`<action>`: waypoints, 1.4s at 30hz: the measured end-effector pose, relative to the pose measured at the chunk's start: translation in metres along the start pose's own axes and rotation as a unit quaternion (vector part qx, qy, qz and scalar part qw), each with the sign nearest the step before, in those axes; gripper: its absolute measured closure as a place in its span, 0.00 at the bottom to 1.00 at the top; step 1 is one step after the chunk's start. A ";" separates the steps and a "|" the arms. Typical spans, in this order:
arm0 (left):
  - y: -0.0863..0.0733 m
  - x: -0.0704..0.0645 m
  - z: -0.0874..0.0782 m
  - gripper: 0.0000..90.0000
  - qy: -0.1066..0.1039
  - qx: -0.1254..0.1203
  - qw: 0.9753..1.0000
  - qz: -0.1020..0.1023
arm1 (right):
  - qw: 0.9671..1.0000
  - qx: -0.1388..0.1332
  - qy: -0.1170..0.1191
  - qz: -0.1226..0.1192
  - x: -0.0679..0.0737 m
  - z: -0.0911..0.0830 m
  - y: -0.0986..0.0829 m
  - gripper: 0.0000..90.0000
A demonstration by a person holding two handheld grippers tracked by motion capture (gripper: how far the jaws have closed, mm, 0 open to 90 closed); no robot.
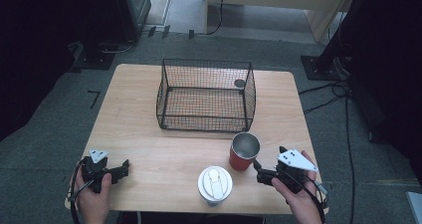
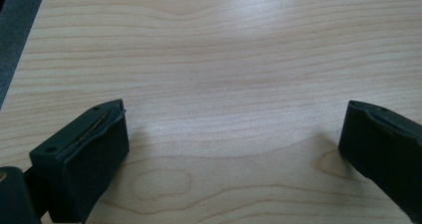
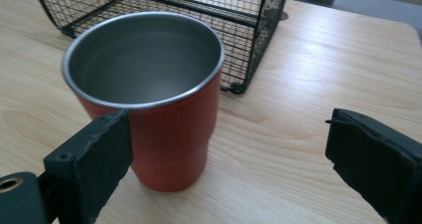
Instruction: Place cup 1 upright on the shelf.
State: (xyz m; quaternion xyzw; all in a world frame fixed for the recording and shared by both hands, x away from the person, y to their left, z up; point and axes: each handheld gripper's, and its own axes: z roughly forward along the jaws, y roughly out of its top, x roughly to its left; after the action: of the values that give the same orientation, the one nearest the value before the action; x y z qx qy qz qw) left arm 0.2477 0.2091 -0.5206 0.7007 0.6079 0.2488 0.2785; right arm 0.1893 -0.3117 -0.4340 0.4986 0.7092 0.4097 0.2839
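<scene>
While both jaws gape wide w/ nothing held, the right gripper (image 1: 260, 173) sits just beside the red steel tumbler (image 1: 244, 152), upright nr the table's (image 1: 149, 149) front-right edge; left gripper (image 1: 122, 170) rests by front-left corner, also wide open, empty.

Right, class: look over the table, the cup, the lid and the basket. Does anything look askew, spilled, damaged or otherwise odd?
Nothing stands out. The red metal cup with a steel lining stands upright and looks empty, with no spill around it. The round white lid lies flat near the table's front edge. The black wire mesh basket sits squarely on the light wooden table.
</scene>
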 end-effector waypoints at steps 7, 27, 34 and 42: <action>0.000 0.000 0.000 0.00 0.000 0.000 1.000 0.000 | 1.000 -0.009 0.015 -0.002 0.007 0.003 0.004 0.07; 0.000 0.000 0.000 0.00 0.000 0.000 1.000 0.000 | 0.999 0.002 0.047 -0.006 0.026 0.023 0.012 0.08; 0.000 0.000 0.000 0.00 0.000 0.000 1.000 0.000 | 0.999 0.003 0.049 0.003 0.029 0.031 0.013 0.08; 0.000 0.000 0.000 0.00 0.000 0.000 1.000 0.000 | 0.999 0.010 0.046 0.013 0.030 0.040 0.012 0.07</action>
State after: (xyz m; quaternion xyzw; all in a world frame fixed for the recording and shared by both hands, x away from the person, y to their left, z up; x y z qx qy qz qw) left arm 0.2477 0.2091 -0.5206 0.7007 0.6079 0.2488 0.2786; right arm 0.2168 -0.2692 -0.4433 0.4910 0.7191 0.4286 0.2410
